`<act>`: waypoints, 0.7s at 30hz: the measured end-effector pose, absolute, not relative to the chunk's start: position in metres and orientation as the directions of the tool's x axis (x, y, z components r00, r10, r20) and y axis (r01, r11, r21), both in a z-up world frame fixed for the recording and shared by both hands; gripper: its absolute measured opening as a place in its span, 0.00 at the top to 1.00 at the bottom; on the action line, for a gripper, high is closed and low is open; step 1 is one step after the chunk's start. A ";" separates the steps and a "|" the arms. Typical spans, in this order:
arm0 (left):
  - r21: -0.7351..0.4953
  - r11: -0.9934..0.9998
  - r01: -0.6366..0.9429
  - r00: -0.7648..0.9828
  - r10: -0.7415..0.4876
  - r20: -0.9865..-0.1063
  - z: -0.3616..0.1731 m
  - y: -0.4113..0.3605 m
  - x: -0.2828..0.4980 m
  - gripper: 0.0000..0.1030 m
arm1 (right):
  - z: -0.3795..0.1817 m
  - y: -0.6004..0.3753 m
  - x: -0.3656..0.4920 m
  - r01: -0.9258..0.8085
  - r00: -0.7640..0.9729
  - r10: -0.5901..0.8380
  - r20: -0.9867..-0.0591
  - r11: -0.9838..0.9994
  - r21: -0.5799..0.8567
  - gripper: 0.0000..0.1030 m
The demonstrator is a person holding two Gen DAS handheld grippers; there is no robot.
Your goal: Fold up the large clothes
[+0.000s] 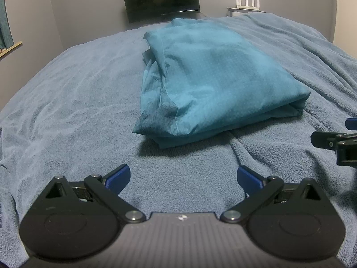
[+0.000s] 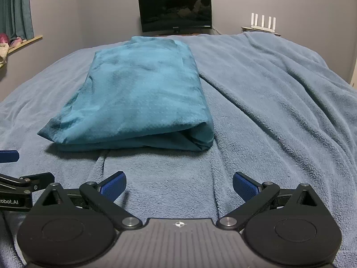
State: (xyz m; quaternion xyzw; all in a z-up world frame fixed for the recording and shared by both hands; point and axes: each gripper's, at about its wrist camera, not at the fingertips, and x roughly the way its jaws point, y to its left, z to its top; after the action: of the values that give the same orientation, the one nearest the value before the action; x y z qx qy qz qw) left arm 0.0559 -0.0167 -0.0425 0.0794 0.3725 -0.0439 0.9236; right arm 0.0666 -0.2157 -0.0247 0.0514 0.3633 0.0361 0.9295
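Teal garment [image 1: 209, 82] sits folded on the fleece blanket [image 1: 67, 102], ahead of both the left gripper [image 1: 183, 177] and right gripper [image 2: 179, 184], jaws apart, empty; grab both near corners level if you're folding again.

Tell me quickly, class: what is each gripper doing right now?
Left gripper: open, holding nothing.
Right gripper: open, holding nothing.

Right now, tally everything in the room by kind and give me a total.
Folded teal cloth: 1
Blue blanket: 1
Monitor: 1
Router: 1
Curtain: 1
Grippers: 2, the left gripper and the right gripper, both open and empty
Total: 7
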 end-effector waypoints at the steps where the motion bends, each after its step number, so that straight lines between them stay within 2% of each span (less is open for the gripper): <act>1: 0.114 0.984 0.140 0.719 -0.022 -0.694 -0.042 -0.017 0.056 0.00 | -0.024 -0.215 0.066 -0.029 0.734 0.103 -0.671 0.992 0.121 0.00; 21: 0.103 0.986 0.129 0.721 -0.022 -0.692 -0.039 -0.014 0.054 0.00 | -0.020 -0.213 0.063 -0.017 0.746 0.090 -0.660 0.993 0.116 0.00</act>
State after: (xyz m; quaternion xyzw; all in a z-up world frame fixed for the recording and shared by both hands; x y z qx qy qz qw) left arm 0.0543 -0.0144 -0.0388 0.0718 0.3711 -0.0408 0.9249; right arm 0.0628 -0.2134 -0.0198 0.0513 0.3552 0.0288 0.9329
